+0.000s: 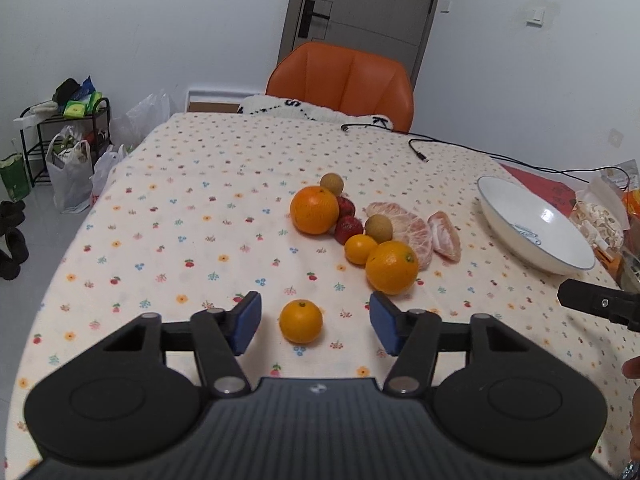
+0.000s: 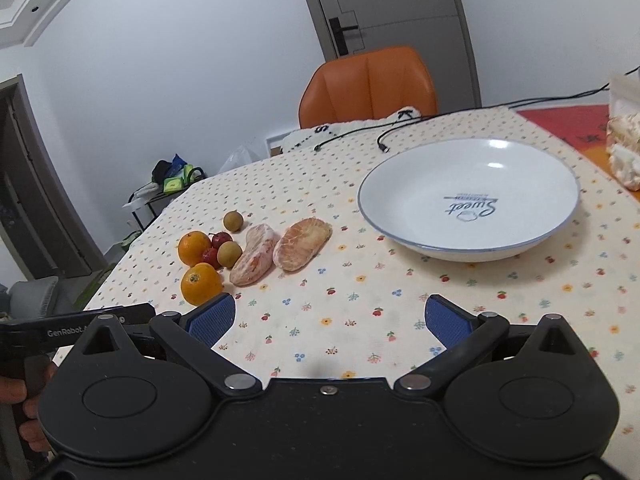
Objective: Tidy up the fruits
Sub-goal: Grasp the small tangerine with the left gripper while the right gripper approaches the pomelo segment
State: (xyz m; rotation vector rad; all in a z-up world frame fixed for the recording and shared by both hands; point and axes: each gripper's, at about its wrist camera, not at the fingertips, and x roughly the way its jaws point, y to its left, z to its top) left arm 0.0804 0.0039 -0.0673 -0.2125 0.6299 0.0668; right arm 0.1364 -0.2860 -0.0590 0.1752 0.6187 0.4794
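Observation:
A small orange [image 1: 301,321] lies on the flowered tablecloth between the blue pads of my open left gripper [image 1: 315,322], touching neither pad. Beyond it sits a cluster of fruit: two big oranges [image 1: 314,209] [image 1: 391,267], a small orange [image 1: 360,249], two red fruits [image 1: 347,229], two brown longans [image 1: 377,227] and two peeled pomelo pieces [image 1: 445,235]. The same cluster shows in the right wrist view, with pomelo pieces [image 2: 302,243] and oranges [image 2: 201,283]. My right gripper [image 2: 329,322] is open over bare cloth, in front of a white bowl [image 2: 472,236].
The white bowl [image 1: 516,236] stands at the table's right side. Black cables [image 1: 448,145] run across the far edge. An orange chair [image 1: 340,80] stands behind the table. Packaged food [image 2: 624,144] lies at the far right. Bags and a shelf [image 1: 68,148] stand on the floor left.

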